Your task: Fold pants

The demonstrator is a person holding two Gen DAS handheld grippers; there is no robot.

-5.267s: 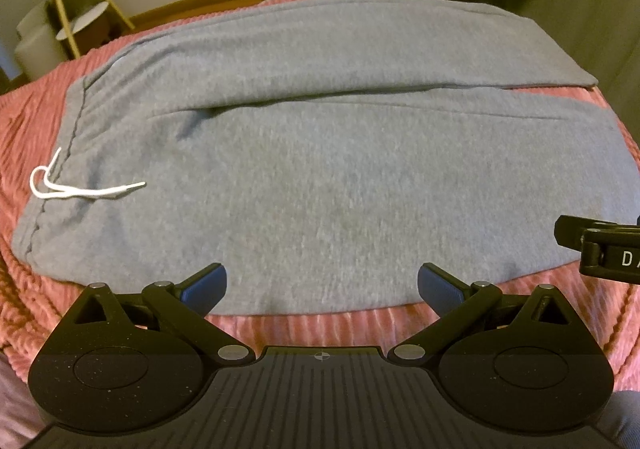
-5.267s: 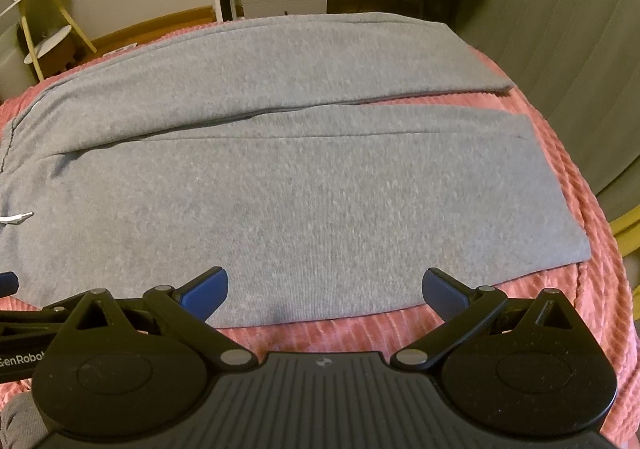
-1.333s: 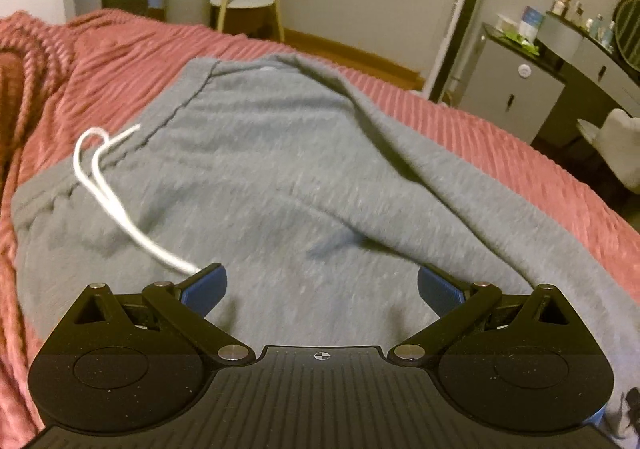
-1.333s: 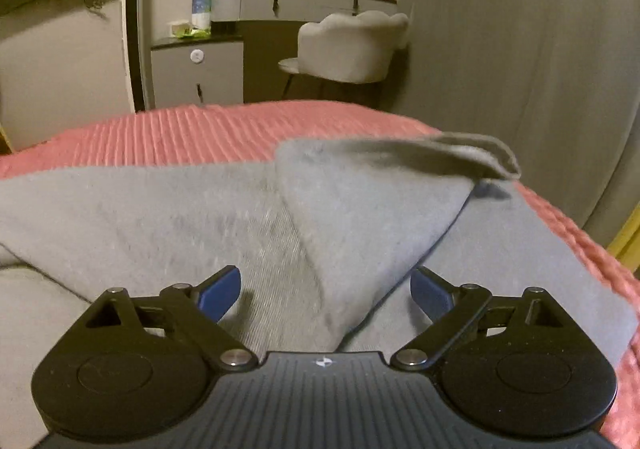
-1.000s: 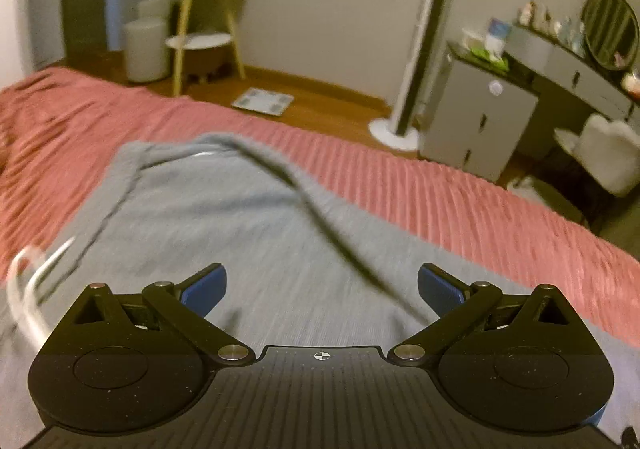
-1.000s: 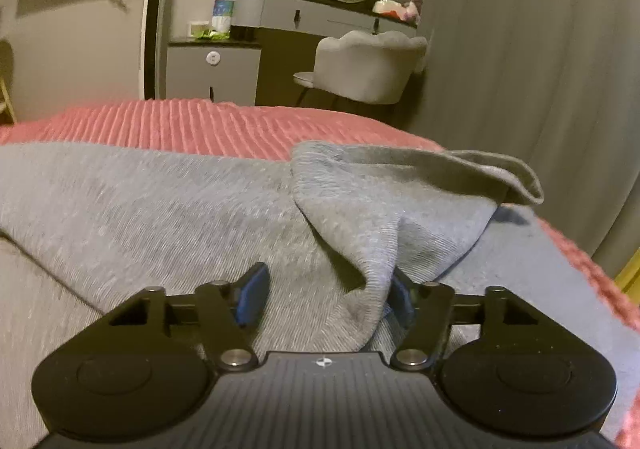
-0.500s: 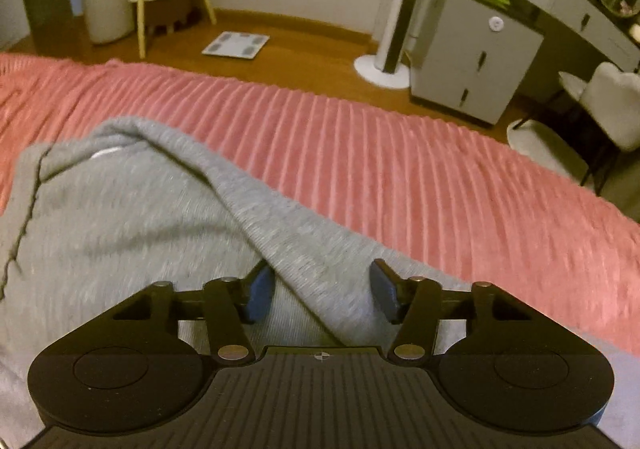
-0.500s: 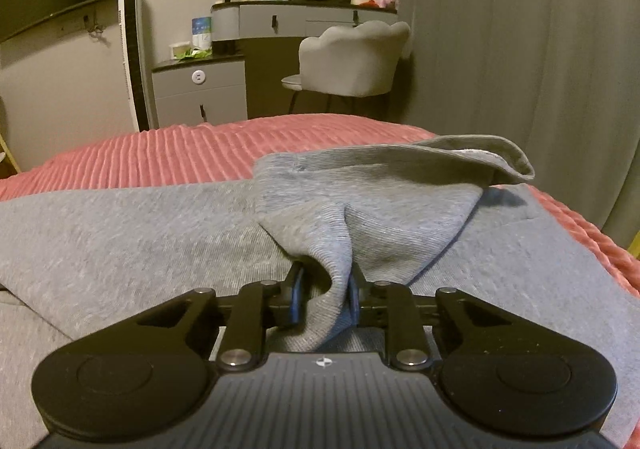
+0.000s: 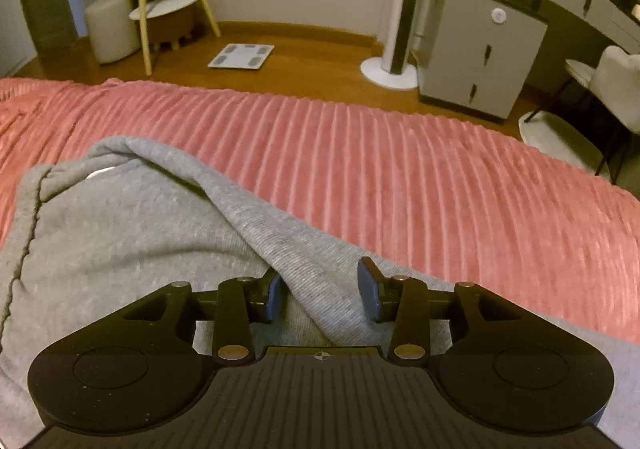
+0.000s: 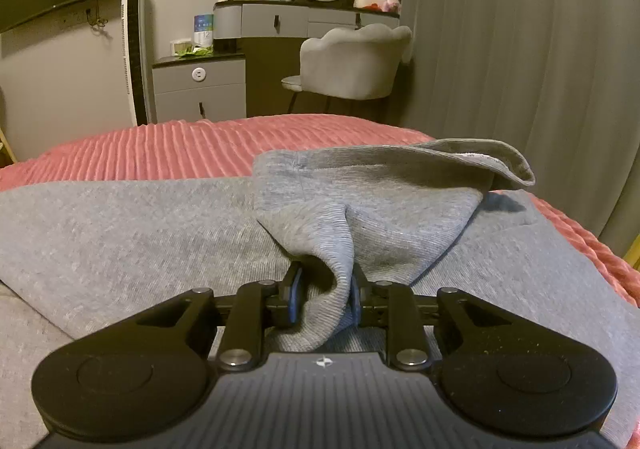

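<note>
Grey sweatpants (image 9: 120,233) lie on a pink ribbed bedspread (image 9: 400,169). In the left wrist view a raised fold at the waist's far edge runs down between the jaws of my left gripper (image 9: 320,293). The jaws are closing; the left pad (image 9: 274,297) touches the fold and the right pad stands clear of it. In the right wrist view my right gripper (image 10: 324,297) is shut on a bunched fold of the pants leg (image 10: 360,217), whose hem (image 10: 480,157) curls up behind it. The rest of the pants (image 10: 120,225) lies flat.
Beyond the bed's far edge are a wooden floor with a scale (image 9: 242,56), a tower fan (image 9: 396,9), a grey cabinet (image 9: 480,49) and a small side table (image 9: 168,5). A grey chair (image 10: 352,65) and curtains (image 10: 520,49) stand behind the leg end.
My left gripper moved across the waist to its far edge, and its jaws narrowed around the raised fold. My right gripper closed onto the leg fold and has held still since.
</note>
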